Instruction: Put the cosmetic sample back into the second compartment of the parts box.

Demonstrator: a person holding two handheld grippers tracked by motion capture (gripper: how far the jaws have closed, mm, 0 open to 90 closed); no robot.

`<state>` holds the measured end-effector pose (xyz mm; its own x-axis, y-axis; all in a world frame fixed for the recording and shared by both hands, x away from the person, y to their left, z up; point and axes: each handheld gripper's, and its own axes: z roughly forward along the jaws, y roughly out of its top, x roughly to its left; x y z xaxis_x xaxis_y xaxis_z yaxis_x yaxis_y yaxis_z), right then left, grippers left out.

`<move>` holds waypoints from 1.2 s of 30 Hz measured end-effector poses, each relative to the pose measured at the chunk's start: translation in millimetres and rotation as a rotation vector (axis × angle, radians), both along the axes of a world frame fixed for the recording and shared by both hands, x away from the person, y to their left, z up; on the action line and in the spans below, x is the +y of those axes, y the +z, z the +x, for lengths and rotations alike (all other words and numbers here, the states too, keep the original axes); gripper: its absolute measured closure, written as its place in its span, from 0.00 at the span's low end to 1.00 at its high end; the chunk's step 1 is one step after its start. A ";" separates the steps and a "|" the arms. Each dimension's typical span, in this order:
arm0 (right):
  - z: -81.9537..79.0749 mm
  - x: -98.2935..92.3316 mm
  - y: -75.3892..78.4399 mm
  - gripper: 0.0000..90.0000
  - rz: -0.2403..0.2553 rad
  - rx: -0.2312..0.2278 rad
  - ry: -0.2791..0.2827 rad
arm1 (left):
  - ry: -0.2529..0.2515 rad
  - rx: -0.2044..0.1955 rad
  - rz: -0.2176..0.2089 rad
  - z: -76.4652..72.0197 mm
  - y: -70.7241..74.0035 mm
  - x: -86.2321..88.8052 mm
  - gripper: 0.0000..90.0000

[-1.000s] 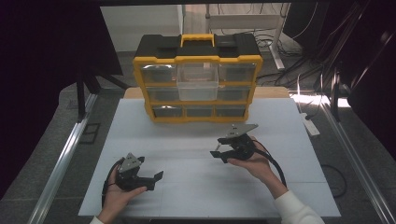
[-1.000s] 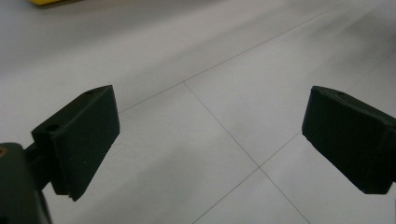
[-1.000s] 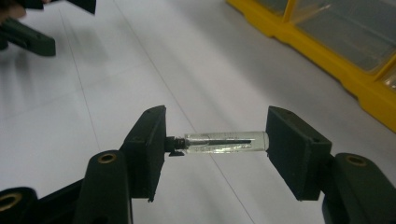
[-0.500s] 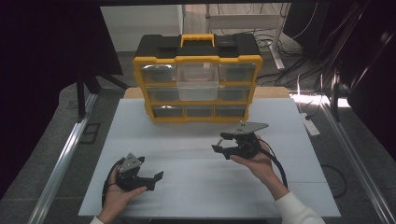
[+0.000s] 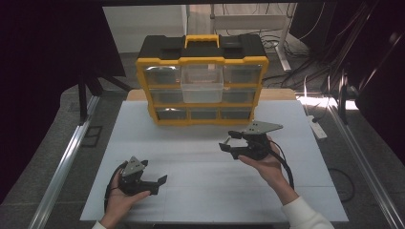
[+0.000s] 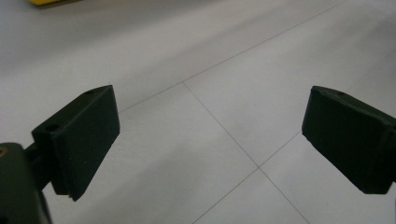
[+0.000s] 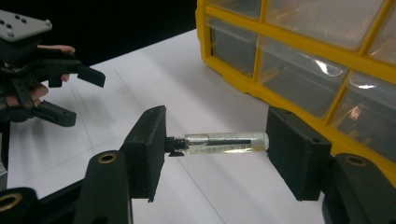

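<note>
One vial (image 7: pixel 226 143) clamped end to end in right gripper (image 7: pixel 215 144), cap against one pad, base against the other, held level above the mat (image 5: pixel 200 143) in front of the organizer (image 5: pixel 203 78). Glass-looking, clear, slim, with a dark core inside; likely light, stiff, slippery and fragile. End-on hold leaves the smooth wall free but depends on steady squeeze: too little and it may slip out sideways, too much and it may crack. Safer purchase probably across the middle of the barrel, near the cap, with gentle pressure. Left gripper (image 5: pixel 143 179) low over the mat, well apart from the vial, jaws spread wide, nothing between them.
</note>
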<state>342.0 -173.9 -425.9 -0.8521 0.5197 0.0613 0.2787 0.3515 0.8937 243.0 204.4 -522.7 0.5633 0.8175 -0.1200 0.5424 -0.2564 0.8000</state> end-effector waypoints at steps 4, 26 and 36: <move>-1.0 -2.0 4.5 0.45 0.018 -0.013 -0.014 | 0.000 0.001 0.002 0.2 -0.1 -0.1 0.05; -8.1 -8.1 25.5 0.45 0.082 -0.071 -0.031 | 0.001 0.002 0.003 0.5 -0.5 -0.5 0.05; -11.2 -9.5 34.8 0.45 0.111 -0.094 -0.037 | 0.001 0.003 0.003 0.6 -0.5 -0.5 0.05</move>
